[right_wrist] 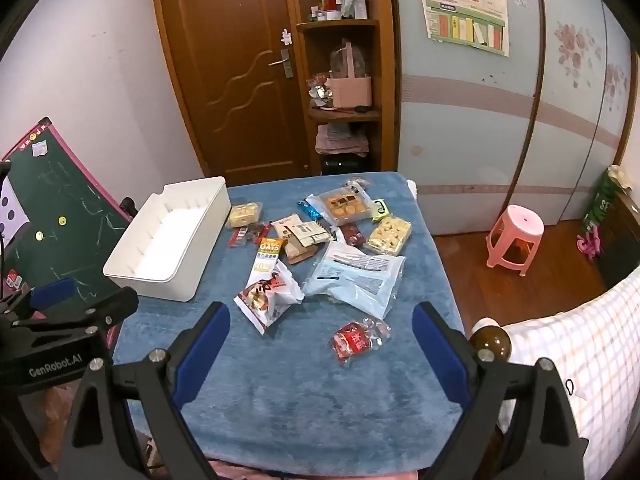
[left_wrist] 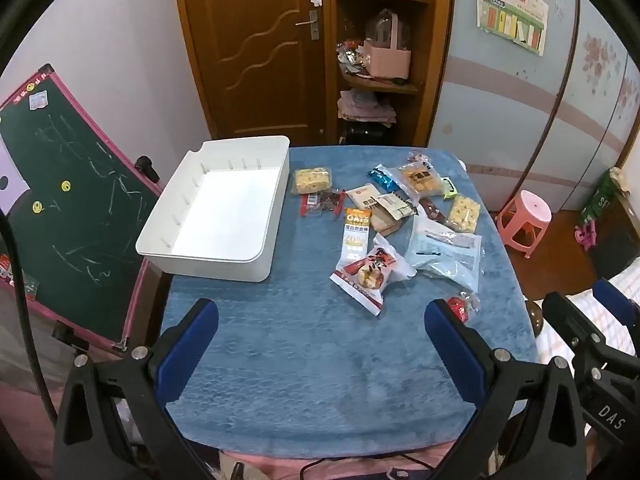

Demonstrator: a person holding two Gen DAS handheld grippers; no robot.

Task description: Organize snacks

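indoor light, even | sharp focus | fisheye bending, dark corners

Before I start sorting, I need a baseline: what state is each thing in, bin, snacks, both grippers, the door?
white bin: upright, empty, on the table's left side.
snack packets: loose pile on the blue tablecloth, right of the bin, none inside it.
red packet: lying apart, nearest the right gripper.
left gripper: open, holding nothing.
right gripper: open, holding nothing.
door: closed.
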